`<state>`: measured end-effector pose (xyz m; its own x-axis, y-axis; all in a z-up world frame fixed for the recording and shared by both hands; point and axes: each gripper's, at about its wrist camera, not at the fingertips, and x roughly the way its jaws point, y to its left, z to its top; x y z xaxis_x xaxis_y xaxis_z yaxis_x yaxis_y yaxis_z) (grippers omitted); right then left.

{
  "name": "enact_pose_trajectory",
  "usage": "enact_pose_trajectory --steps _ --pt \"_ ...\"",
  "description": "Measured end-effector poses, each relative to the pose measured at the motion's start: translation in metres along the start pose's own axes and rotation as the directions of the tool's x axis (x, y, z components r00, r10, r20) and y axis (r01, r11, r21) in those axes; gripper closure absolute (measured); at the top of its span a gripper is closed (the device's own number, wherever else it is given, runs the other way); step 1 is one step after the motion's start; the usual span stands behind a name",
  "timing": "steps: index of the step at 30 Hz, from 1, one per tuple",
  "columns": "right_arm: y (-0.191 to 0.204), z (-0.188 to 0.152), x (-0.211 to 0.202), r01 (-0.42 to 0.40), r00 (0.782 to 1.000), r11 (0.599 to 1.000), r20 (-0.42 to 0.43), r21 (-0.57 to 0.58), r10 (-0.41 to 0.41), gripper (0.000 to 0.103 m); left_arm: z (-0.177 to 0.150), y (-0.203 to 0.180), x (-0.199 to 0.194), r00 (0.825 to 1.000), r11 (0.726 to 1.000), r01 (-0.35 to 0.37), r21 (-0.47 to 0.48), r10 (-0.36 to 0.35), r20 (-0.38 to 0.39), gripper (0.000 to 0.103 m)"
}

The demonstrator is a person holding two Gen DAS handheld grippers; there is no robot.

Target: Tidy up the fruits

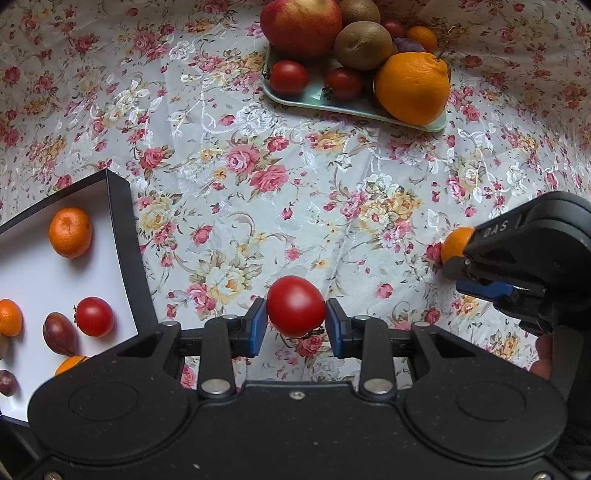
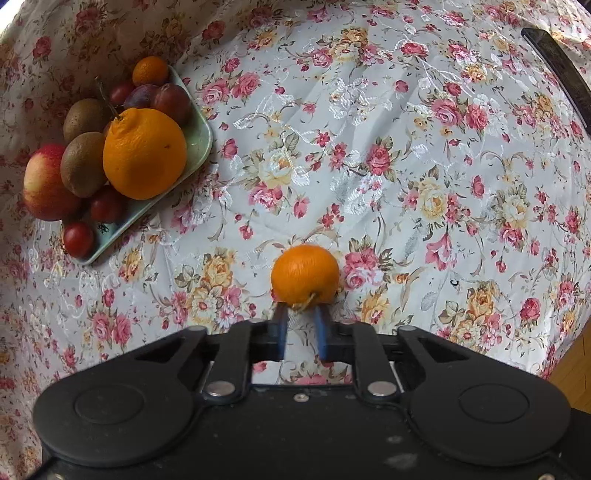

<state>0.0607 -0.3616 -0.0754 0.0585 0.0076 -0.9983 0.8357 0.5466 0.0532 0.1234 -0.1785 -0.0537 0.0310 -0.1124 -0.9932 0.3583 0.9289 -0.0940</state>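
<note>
My left gripper (image 1: 295,316) is shut on a red tomato (image 1: 295,308), held between the blue pads (image 1: 258,325) just above the cloth. To its left stands a black box (image 1: 125,236) with a white floor, holding a tangerine (image 1: 70,232), a tomato (image 1: 94,316), a dark plum (image 1: 59,332) and other small fruit. My right gripper (image 2: 301,310) pinches a small tangerine (image 2: 304,273) at its fingertips. In the left wrist view the right gripper (image 1: 461,254) shows at the right edge with that tangerine (image 1: 456,243).
A pale green plate (image 1: 332,105) at the back carries an apple (image 1: 301,26), kiwis, tomatoes, plums and a big orange (image 1: 412,86); the plate (image 2: 199,144) is at the left in the right wrist view. Floral cloth covers the table. The box's dark edge (image 2: 557,70) lies at upper right.
</note>
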Motion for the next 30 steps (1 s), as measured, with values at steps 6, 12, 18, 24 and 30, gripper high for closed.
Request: enact_pose_trajectory --steps 6,12,18,24,30 --pt "-0.004 0.001 0.003 -0.013 0.999 1.000 -0.046 0.010 0.013 0.091 -0.002 -0.002 -0.002 1.000 1.000 -0.005 0.008 0.005 0.003 0.061" --pt "-0.005 0.004 -0.011 -0.094 0.995 0.995 -0.016 0.046 0.095 0.074 -0.001 -0.001 0.000 1.000 1.000 -0.002 -0.003 0.002 -0.003 0.061" --pt "-0.001 0.009 -0.005 -0.074 0.997 0.996 0.020 0.052 0.073 0.068 0.000 0.000 0.000 1.000 1.000 0.006 -0.006 -0.006 -0.002 0.060" --pt "0.001 0.019 0.016 -0.058 0.998 0.994 0.009 0.097 0.057 0.060 0.000 0.002 0.001 1.000 1.000 0.012 -0.013 -0.012 -0.003 0.060" --pt "0.005 0.021 0.027 -0.033 0.999 0.995 0.001 0.094 0.033 0.062 0.001 0.004 0.000 1.000 1.000 0.017 -0.019 -0.017 -0.001 0.060"
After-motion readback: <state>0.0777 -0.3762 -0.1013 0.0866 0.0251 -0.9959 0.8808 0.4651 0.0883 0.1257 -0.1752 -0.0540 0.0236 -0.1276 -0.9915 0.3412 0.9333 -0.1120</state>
